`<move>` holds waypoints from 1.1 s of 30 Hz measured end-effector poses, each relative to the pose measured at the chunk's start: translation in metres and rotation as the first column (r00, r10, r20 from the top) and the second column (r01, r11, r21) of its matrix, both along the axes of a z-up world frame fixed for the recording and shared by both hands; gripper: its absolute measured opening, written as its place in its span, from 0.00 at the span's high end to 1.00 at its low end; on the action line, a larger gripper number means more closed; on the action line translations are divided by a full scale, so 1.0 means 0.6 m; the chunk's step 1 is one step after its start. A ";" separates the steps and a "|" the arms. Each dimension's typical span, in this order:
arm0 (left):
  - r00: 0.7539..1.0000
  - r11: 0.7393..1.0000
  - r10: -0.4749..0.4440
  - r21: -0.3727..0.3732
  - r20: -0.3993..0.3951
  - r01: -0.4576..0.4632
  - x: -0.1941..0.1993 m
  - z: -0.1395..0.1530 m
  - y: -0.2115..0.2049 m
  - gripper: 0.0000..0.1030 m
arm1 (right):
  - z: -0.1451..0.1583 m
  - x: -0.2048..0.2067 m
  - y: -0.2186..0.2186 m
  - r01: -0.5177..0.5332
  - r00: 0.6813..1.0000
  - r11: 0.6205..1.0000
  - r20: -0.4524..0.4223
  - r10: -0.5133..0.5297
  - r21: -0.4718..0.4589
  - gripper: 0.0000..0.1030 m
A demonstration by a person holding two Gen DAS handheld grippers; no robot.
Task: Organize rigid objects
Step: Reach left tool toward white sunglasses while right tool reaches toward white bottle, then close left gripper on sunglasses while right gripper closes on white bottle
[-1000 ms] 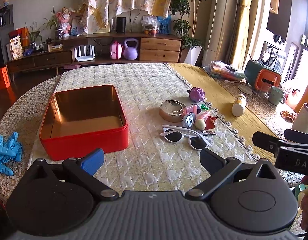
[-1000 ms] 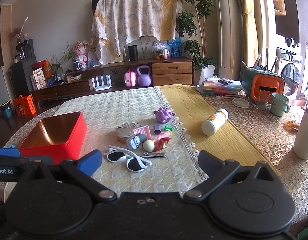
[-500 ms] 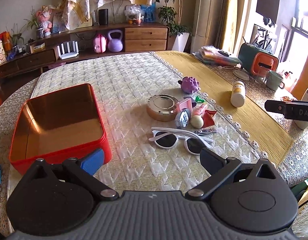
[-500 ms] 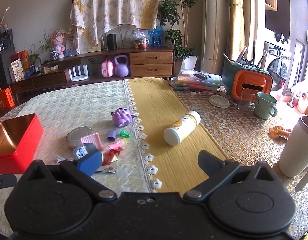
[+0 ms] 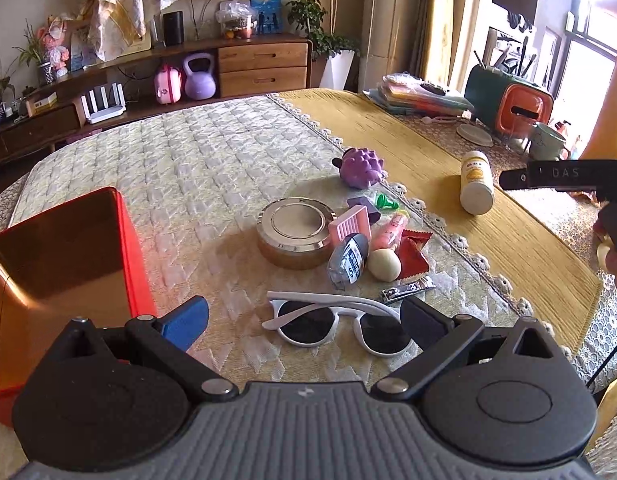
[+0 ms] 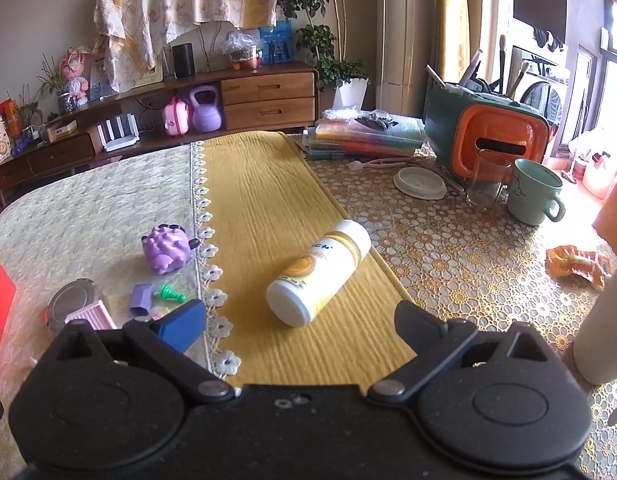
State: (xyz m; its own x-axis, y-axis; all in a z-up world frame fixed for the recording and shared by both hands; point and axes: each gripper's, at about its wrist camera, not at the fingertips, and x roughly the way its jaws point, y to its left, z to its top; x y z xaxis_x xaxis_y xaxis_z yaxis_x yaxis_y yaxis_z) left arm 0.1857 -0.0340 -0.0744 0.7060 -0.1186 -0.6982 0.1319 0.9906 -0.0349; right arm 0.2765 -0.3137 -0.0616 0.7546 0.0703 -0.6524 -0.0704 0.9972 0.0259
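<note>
My left gripper point(image 5: 304, 316) is open and empty, just above white sunglasses point(image 5: 340, 322). Behind them lie a nail clipper point(image 5: 408, 289), a round metal tin point(image 5: 294, 232), a pink block point(image 5: 350, 224), a beige egg point(image 5: 383, 265), a red packet point(image 5: 413, 248) and a purple spiky toy point(image 5: 362, 168). An open red tin box point(image 5: 134, 248) stands at the left. My right gripper point(image 6: 300, 320) is open and empty, just short of a white and yellow bottle point(image 6: 320, 272) lying on the yellow runner; this bottle also shows in the left wrist view point(image 5: 476, 188).
A teal mug point(image 6: 534, 192), a glass point(image 6: 486, 186), an orange and green organizer point(image 6: 492, 132) and stacked folders point(image 6: 368, 136) stand at the back right. A tall white cup point(image 6: 604, 320) stands at the right edge. A sideboard point(image 6: 268, 96) is beyond the table.
Both grippers have moved right and forward. The left one has closed in on the sunglasses; the right one has swung away from the pile to face the bottle. Both stay open.
</note>
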 end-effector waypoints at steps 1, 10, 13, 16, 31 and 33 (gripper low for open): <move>1.000 1.000 -0.005 0.003 -0.005 0.005 0.004 -0.005 -0.001 0.00 | -0.003 0.009 -0.001 0.002 1.000 1.000 -0.003 -0.002 -0.001 0.02; 0.999 0.996 -0.001 0.086 -0.046 0.005 0.035 -0.046 -0.002 0.00 | -0.031 0.072 -0.010 0.024 0.999 1.000 -0.043 -0.025 -0.020 0.09; 0.999 0.997 -0.032 0.072 -0.037 0.035 0.034 -0.044 -0.002 0.00 | -0.034 0.088 -0.013 0.031 0.998 0.999 -0.051 -0.031 -0.014 0.09; 0.995 0.991 -0.096 0.089 -0.021 0.097 0.033 -0.044 -0.009 0.00 | -0.038 0.107 -0.014 0.042 0.997 0.999 -0.062 -0.043 -0.018 0.09; 0.884 0.870 -0.459 0.154 -0.094 0.468 0.081 -0.045 -0.044 0.13 | -0.066 0.158 -0.027 0.064 0.986 0.997 -0.157 -0.057 0.039 0.21; 0.869 0.853 -0.482 0.165 -0.115 0.495 0.086 -0.050 -0.046 0.17 | -0.067 0.159 -0.024 0.053 0.985 0.998 -0.165 -0.046 0.038 0.24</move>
